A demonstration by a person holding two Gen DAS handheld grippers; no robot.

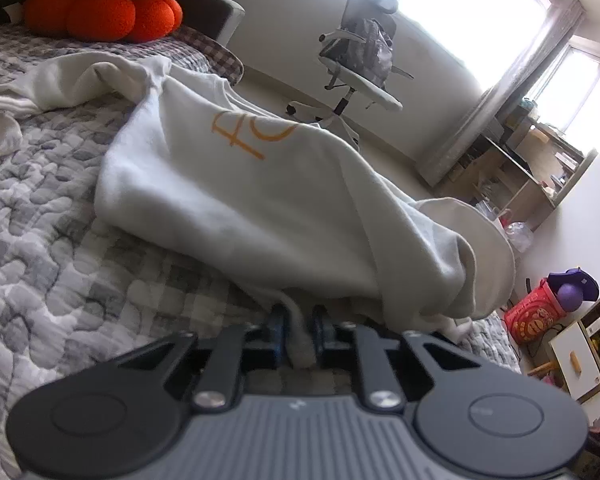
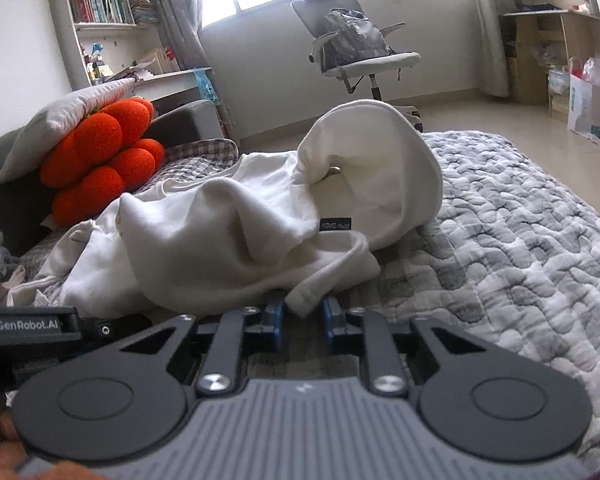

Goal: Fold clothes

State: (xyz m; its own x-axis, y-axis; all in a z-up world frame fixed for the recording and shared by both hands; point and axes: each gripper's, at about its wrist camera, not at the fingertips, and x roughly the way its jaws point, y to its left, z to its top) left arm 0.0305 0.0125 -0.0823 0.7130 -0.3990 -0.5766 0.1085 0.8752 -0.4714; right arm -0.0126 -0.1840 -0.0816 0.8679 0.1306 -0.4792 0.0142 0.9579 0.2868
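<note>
A cream hooded sweatshirt [image 1: 236,184] with orange lettering lies rumpled on the grey quilted bed [image 1: 40,220]. My left gripper [image 1: 300,324] is shut on a strip of its edge, low over the quilt. In the right wrist view the same sweatshirt [image 2: 220,232] is bunched, with its hood [image 2: 388,168] standing up. My right gripper [image 2: 305,312] is shut on a ribbed cuff or hem end of it. The left gripper's black body [image 2: 32,326] shows at the left edge of that view.
An orange bumpy cushion [image 2: 100,160] and a grey pillow [image 2: 60,120] sit at the bed's head. An office chair [image 2: 360,52] with a bag stands on the floor beyond the bed. Shelves [image 2: 100,0] and a desk line the walls. Open quilt [image 2: 520,240] lies to the right.
</note>
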